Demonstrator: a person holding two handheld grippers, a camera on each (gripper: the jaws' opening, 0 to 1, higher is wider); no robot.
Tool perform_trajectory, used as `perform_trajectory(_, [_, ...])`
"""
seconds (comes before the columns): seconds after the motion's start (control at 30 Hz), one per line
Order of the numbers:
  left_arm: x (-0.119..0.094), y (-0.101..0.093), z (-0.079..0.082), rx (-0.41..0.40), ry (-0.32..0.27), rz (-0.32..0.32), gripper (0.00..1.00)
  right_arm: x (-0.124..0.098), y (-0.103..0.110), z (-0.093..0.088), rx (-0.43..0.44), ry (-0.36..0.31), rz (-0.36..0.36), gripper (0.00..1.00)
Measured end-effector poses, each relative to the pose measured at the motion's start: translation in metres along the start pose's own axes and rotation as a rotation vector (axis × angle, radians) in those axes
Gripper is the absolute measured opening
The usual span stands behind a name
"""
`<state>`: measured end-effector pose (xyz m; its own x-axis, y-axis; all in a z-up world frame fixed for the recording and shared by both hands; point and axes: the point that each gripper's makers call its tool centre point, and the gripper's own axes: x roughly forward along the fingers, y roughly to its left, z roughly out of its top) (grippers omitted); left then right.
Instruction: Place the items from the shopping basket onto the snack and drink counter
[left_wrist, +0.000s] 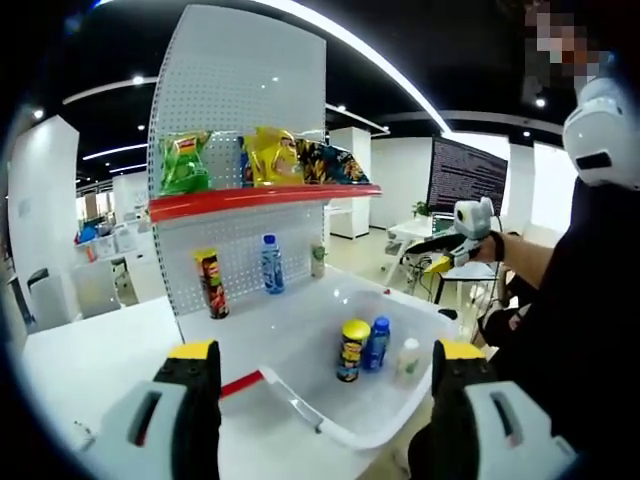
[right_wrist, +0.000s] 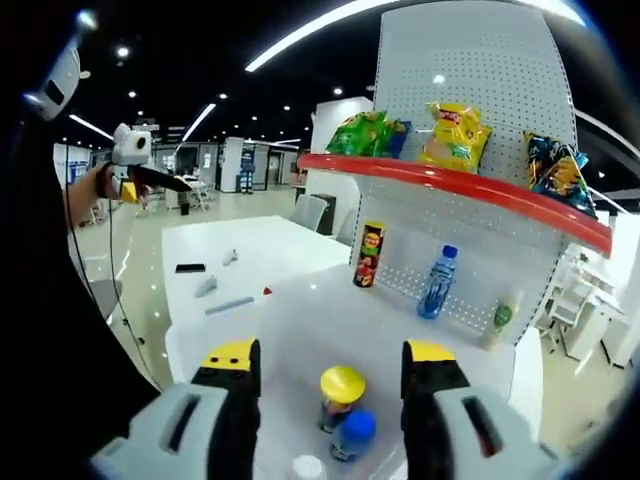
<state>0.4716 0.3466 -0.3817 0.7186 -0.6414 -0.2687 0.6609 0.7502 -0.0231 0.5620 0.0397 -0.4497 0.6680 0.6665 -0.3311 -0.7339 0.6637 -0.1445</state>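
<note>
1. Left gripper view: left gripper held with jaws apart, nothing grasped
2. Right gripper likewise spread, unloaded
3. Yellow-lidded can, blue bottle and white bottle stood in white basket below snack shelf

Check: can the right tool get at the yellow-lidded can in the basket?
Probably yes. The right tool is open right above the yellow-lidded can, nothing between; a blue-capped bottle crowds one side.

A white table is seen with a white basket on it. A red chip can, a blue water bottle and a small pale bottle are stood on the table. Snack bags are placed on the red shelf above.
</note>
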Motion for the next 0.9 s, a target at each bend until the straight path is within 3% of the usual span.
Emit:
perform_trajectory(0.27, [-0.003, -0.001, -0.002, -0.004, 0.009, 0.017, 0.86, 0.029, 0.006, -0.033, 0.019, 0.067, 0.049, 0.57])
perform_trajectory(0.63, [-0.001, -0.003, -0.002, -0.006, 0.029, 0.044, 0.86, 0.048, 0.000, -0.052, 0.046, 0.093, 0.092, 0.57])
perform_trajectory(0.9, [0.001, -0.007, -0.002, -0.012, 0.033, 0.051, 0.86, 0.061, -0.007, -0.076, 0.030, 0.142, 0.100, 0.57])
